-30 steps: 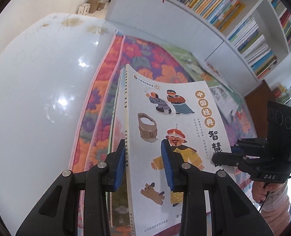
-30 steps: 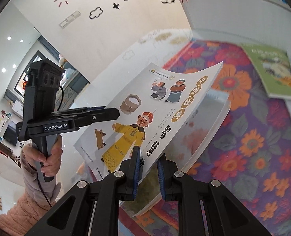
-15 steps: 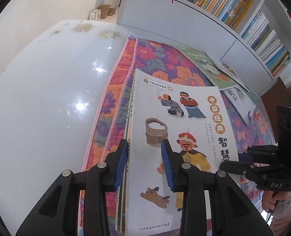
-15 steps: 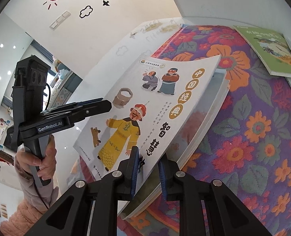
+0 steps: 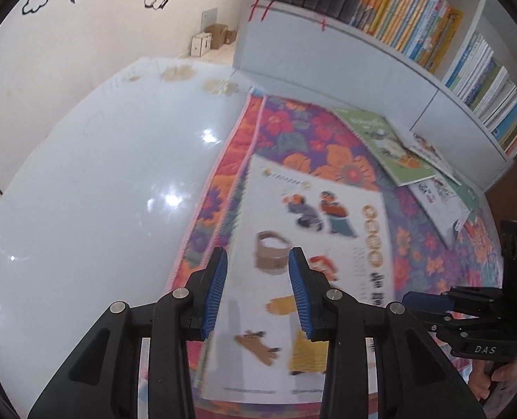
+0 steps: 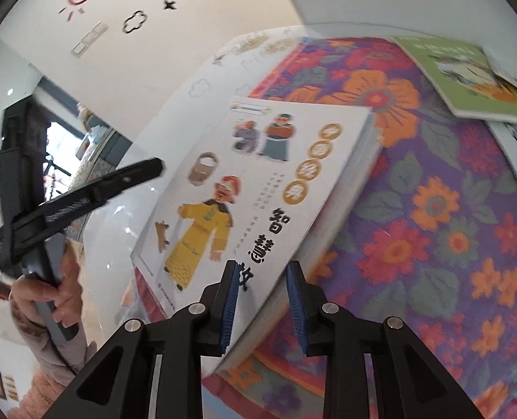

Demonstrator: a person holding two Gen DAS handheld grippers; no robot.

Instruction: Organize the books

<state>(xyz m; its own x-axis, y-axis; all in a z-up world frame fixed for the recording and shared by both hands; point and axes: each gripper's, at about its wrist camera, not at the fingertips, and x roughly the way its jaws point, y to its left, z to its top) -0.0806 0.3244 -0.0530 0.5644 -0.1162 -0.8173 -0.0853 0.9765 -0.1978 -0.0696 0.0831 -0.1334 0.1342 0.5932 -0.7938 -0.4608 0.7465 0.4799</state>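
A white picture book (image 5: 310,237) with a yellow-robed cartoon figure tops a small stack lying flat on the flowered mat (image 5: 293,129). My left gripper (image 5: 258,293) hovers over the stack's spine side. Its jaws are opening and the blue pads stand clear of the book. In the right wrist view the same book (image 6: 258,181) has its near corner between the jaws of my right gripper (image 6: 262,300). Those jaws are opening too, and the pads do not press on it. The right gripper (image 5: 410,300) shows at the left view's right edge, and the left gripper (image 6: 153,171) at the right view's left.
A green book (image 5: 384,146) and a white one (image 5: 440,202) lie overlapping at the mat's far side. Behind them is a white bookshelf (image 5: 415,31) packed with books. A glossy white surface (image 5: 101,192) spreads left of the mat. A hand (image 6: 45,296) holds the left gripper's handle.
The stack, held tilted up by both grippers a second ago, now lies flat on the mat. Both pairs of jaws have widened off it, and the left gripper has lifted.
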